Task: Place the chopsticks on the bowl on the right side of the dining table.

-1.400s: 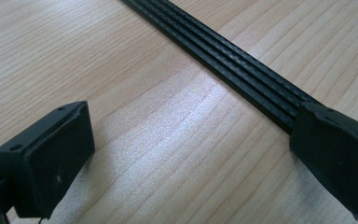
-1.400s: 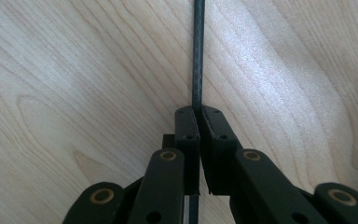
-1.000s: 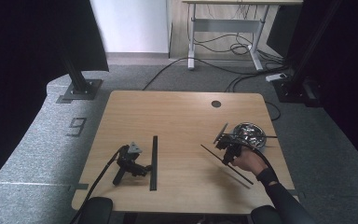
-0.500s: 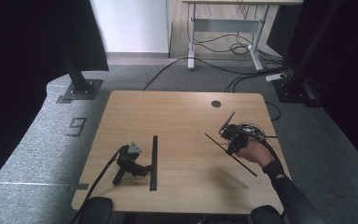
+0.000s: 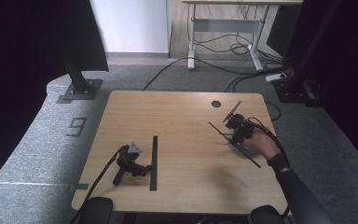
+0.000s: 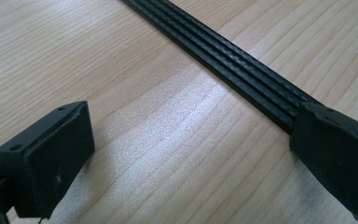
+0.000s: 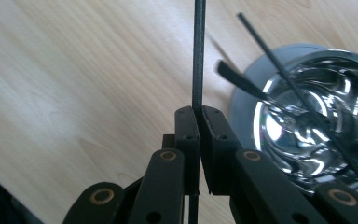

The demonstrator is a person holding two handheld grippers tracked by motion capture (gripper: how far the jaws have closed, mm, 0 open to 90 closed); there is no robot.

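In the right gripper view the right gripper (image 7: 199, 114) clamps one thin black cable tie (image 7: 198, 56) flat between its closed pads; the tie runs straight up out of the jaws. Beside it a shiny metal bowl (image 7: 317, 135) holds further ties crossing its rim. The high view shows this gripper (image 5: 237, 127) in the person's hand above the wooden table (image 5: 182, 116), near the right edge. The left gripper (image 5: 137, 164) lies on the table, its jaws wide apart, one pad resting on a flat bundle of ties (image 6: 223, 56).
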